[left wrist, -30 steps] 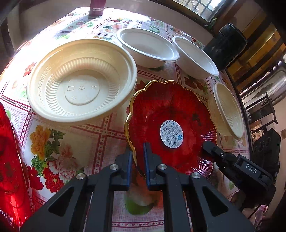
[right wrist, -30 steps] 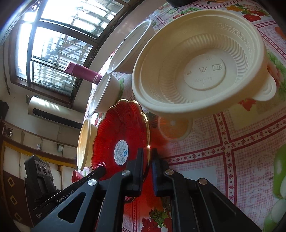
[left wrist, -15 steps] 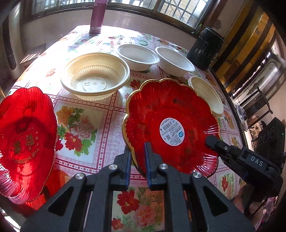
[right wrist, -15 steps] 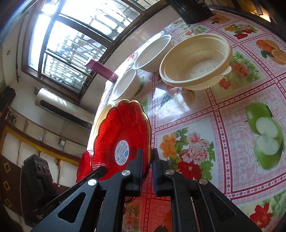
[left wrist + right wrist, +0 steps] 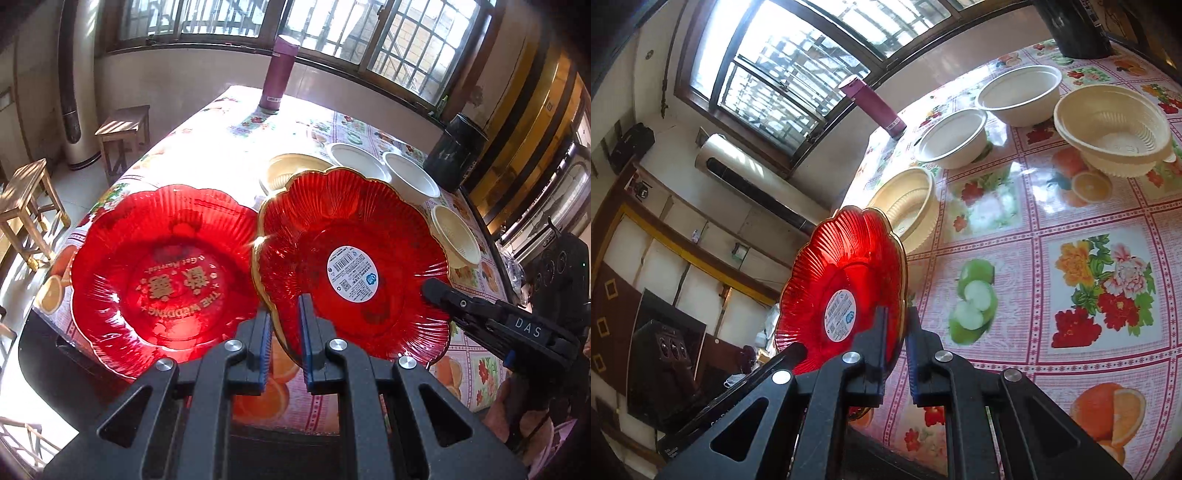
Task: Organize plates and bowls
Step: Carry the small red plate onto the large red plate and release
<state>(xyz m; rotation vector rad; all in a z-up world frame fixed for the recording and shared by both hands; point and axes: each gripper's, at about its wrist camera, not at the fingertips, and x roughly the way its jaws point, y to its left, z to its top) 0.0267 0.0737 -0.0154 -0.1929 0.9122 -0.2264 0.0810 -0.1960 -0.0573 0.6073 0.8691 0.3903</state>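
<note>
Your held plate (image 5: 351, 258) looks like glossy, ribbed translucent red plastic with a gilt rim (image 5: 258, 236) and a paper label (image 5: 352, 273). At nine o'clock of it, its twin (image 5: 162, 273) shines alike. The tablecloth (image 5: 1052, 258) is slick, reflective; the ridged bowl (image 5: 1112, 129) semi-matt plastic.

Left gripper (image 5: 286, 321) is gripping the red plate (image 5: 351, 266) by its rim, fingers nearly closed. Right gripper (image 5: 897, 332) is clamping the opposite rim likewise.
</note>
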